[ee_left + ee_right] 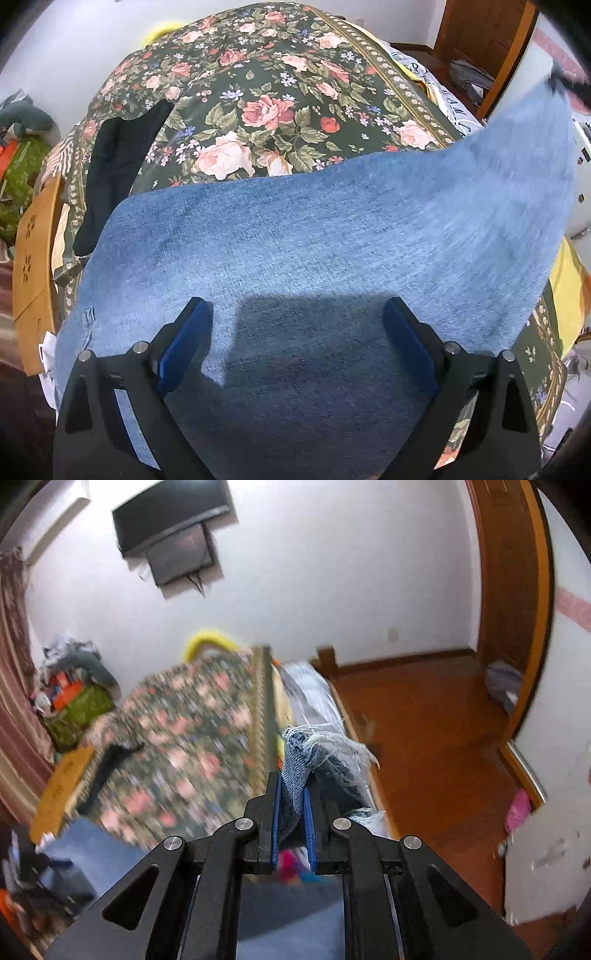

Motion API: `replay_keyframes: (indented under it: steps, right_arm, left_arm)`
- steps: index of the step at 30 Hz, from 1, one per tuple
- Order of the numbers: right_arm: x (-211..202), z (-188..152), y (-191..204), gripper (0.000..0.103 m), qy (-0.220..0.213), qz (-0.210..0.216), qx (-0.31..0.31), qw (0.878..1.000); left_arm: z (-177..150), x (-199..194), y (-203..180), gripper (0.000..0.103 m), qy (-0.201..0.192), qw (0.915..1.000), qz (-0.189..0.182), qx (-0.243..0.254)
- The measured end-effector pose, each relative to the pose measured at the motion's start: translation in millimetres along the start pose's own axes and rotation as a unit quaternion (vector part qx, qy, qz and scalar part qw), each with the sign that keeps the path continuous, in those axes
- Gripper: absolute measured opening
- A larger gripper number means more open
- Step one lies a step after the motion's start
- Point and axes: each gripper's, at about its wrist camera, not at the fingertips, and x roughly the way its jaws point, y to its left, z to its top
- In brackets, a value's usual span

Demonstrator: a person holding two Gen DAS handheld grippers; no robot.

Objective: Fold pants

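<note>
The jeans [295, 251] lie spread over the near part of the bed, on the floral bedspread [258, 92], w/ one corner pulled up off the bed toward the right side. That raised end looks blurred in the left wrist view.

Left claw [297, 321] hangs just above the denim, jaws wide apart, nothing between them; its shadow falls on the cloth right below. Blue pads [184, 343] line the inner faces of the fingers.

Right claw [291, 805] is up in the air, clamped on the frayed hem [314, 749] of the jeans; a bunched fold of denim sits squeezed between the blue pads, w/ white threads spilling out past the fingertips. Most of the bed in that view is smeared, so detail there can't be read.

A black garment [118, 162] lies on the bedspread near the left edge of the bed, just beside the jeans, maybe touching at its lower end. A wooden board [33, 266] w/ flower cut-outs stands at the bed's near-left corner. Beyond the far edge: white wall, a wall-mounted TV [170, 517] high up, a wooden door [509, 583] to the right, reddish-brown floor [424, 720] alongside the bed.
</note>
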Motion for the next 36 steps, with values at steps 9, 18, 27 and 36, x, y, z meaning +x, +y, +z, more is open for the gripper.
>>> replay_keyframes:
  steps: [9, 18, 27, 36]
  right_arm:
    - [25.3, -89.0, -46.3, 0.010, 0.097, -0.039, 0.024, 0.994]
    - [15.1, -126.7, -52.2, 0.029, 0.159, -0.111, 0.012, 0.981]
    - [-37.6, -83.6, 29.8, 0.053, 0.071, -0.087, -0.067, 0.991]
    - [-27.8, -52.3, 176.8, 0.061, 0.000, 0.034, -0.152, 0.988]
  left_arm:
    - [-5.3, -2.8, -3.7, 0.096, -0.012, 0.9999, 0.003, -0.003]
    - [-11.1, -13.8, 1.7, 0.096, -0.031, 0.9995, 0.001, -0.008]
    - [-27.0, -76.1, 55.3, 0.096, -0.127, 0.9898, 0.034, -0.056]
    - [-75.8, -129.5, 178.1, 0.096, -0.180, 0.9672, 0.095, -0.152]
